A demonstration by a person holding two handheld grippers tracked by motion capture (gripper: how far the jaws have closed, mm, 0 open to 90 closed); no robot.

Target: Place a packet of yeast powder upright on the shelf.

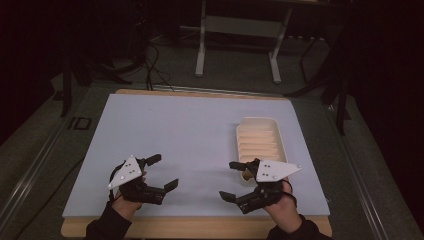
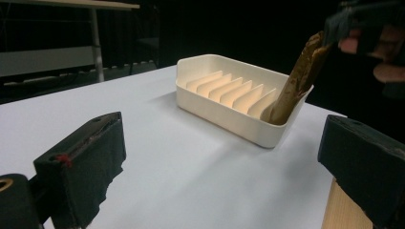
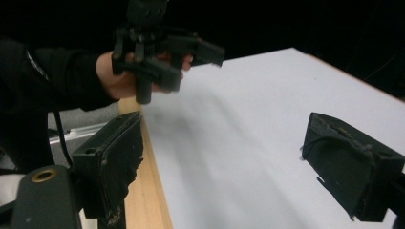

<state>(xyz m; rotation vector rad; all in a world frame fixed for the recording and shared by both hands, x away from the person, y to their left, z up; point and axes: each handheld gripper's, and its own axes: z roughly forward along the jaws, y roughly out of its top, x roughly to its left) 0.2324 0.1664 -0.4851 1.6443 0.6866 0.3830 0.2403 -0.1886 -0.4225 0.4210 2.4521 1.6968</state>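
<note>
Both grippers low over the near edge of the pale table (image 1: 190, 130), well apart from each other. Left gripper (image 1: 162, 172) at near left, jaws spread wide with nothing between them; in the left gripper view, the same two black pads (image 2: 83, 164) standing far apart over bare tabletop. Right gripper (image 1: 231, 180) at near right, jaws likewise gaping, one jaw tip just beside the near end of the cream ribbed tray (image 1: 279, 127); between the pads in the right gripper view, only white surface and the wooden table edge (image 3: 148, 191). Tray on the right half of the table, long axis running near to far, raised ribs across its floor. Brown stick-like item (image 2: 296, 81) leaning upright-tilted in the tray's near corner, lower end inside against the wall, upper end up by the right hand; whether touched there cannot be told. Left hand (image 3: 119, 74) with its gripper seen beyond, across the table's near edge.
</note>
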